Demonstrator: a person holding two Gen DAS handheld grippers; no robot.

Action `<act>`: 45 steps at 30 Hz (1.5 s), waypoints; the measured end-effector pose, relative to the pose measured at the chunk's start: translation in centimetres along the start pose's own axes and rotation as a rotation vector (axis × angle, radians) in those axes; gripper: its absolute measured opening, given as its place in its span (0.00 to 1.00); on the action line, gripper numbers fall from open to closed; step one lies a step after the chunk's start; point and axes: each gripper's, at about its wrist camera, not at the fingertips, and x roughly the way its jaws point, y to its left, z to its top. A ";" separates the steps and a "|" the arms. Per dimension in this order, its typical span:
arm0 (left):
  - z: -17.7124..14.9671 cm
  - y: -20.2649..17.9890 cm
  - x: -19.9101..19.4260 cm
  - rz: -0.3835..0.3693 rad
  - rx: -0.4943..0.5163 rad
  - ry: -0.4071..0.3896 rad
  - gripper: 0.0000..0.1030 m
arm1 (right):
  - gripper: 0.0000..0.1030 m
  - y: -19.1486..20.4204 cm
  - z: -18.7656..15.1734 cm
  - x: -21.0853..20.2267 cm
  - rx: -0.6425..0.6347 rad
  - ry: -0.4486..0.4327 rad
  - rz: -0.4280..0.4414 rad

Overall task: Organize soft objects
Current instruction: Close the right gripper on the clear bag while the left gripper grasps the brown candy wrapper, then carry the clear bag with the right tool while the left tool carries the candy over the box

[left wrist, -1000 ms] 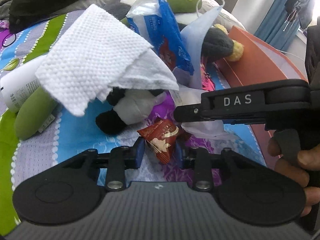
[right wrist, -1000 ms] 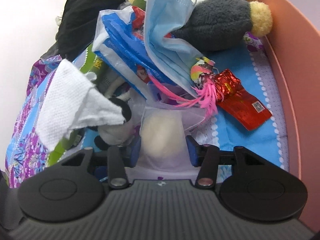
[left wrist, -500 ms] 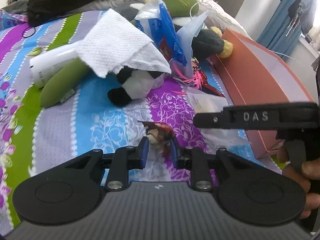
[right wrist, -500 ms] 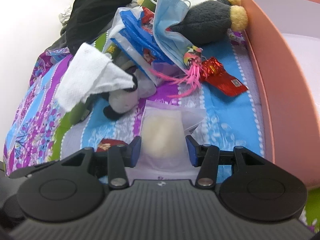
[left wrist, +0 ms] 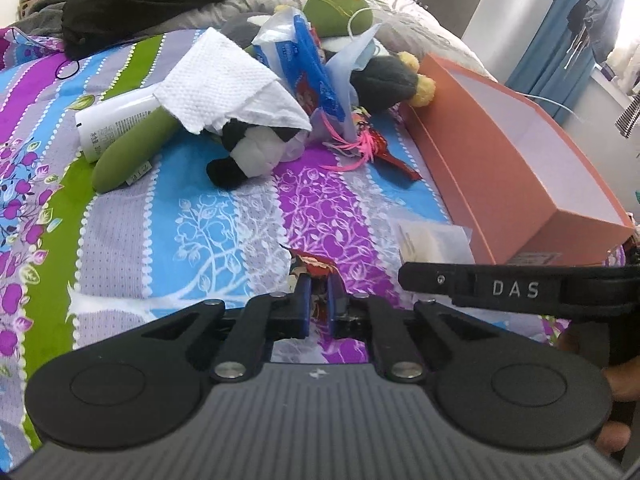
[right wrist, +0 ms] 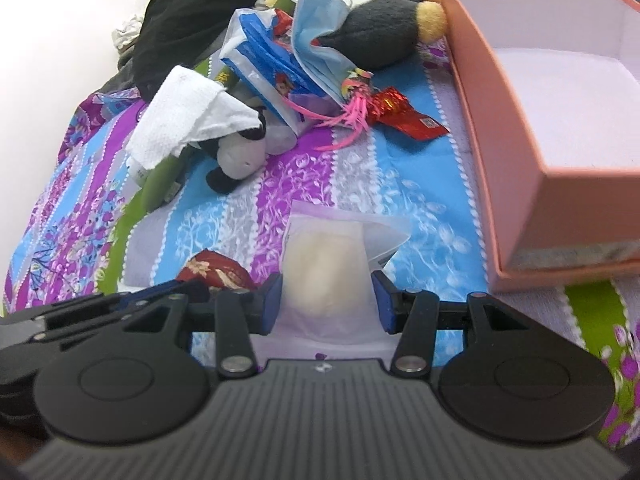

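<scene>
While pinched in closed left jaws, red wrapper [left wrist: 316,266]; right-jaw-held pouch [right wrist: 324,276] alongside.

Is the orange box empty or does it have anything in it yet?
Empty as far as visible: the orange box shows only bare pale lining inside; its near corner is hidden by the wall.

The bedspread [left wrist: 192,216] runs in stripes of purple, sky blue, lilac-grey and grass green, printed with white trees and blossoms and edged with rows of white dots — on it lie a white embossed paper towel [left wrist: 224,84], a black-and-white plush toy [left wrist: 252,152], an olive-green plush piece [left wrist: 128,152], a pale blue face mask [right wrist: 320,16], a blue-and-white plastic bag [left wrist: 304,60] with red print, a shiny red wrapper [right wrist: 412,120] and hot-pink strands [right wrist: 352,120]. The box [right wrist: 504,120] is salmon outside and pale lilac inside. Both grippers are black with blue pads: the left gripper [left wrist: 318,300] pinches a dark red wrapper [left wrist: 314,264] with a pale print, the right gripper [right wrist: 326,300] a translucent pouch [right wrist: 324,264] with cream contents.
</scene>
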 end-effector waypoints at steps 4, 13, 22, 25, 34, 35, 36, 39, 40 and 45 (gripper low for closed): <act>-0.1 -0.7 -1.0 0.004 0.006 -0.011 0.06 | 0.50 0.0 -0.5 -1.1 0.005 -0.013 0.001; 0.7 -2.9 -2.9 -0.010 0.032 -0.048 0.02 | 0.50 0.1 -0.2 -3.8 -0.005 -0.068 0.002; 2.4 -4.7 -4.5 -0.017 0.071 -0.104 0.02 | 0.50 -0.3 0.6 -5.9 -0.010 -0.130 0.005; 1.9 -4.5 -3.5 -0.046 0.063 -0.071 0.02 | 0.50 -0.7 0.2 -5.7 -0.014 -0.125 -0.001; -2.5 -3.7 0.8 -0.142 -0.054 0.122 0.29 | 0.50 -4.1 -3.2 -5.3 0.043 -0.056 -0.047; -2.7 -4.0 1.0 -0.144 -0.054 0.124 0.40 | 0.50 -4.5 -3.5 -5.3 0.050 -0.052 -0.054; -2.8 -4.2 1.1 -0.143 -0.047 0.122 0.42 | 0.50 -4.9 -3.7 -5.4 0.056 -0.049 -0.060; -3.0 -5.2 1.5 -0.153 -0.016 0.119 0.46 | 0.50 -5.9 -4.2 -5.4 0.068 -0.046 -0.072; -3.0 -5.5 1.6 -0.153 -0.012 0.123 0.49 | 0.50 -6.1 -4.2 -5.3 0.070 -0.045 -0.076; -3.3 -6.7 3.1 -0.099 0.059 0.142 0.54 | 0.50 -6.6 -4.7 -4.9 0.085 -0.045 -0.083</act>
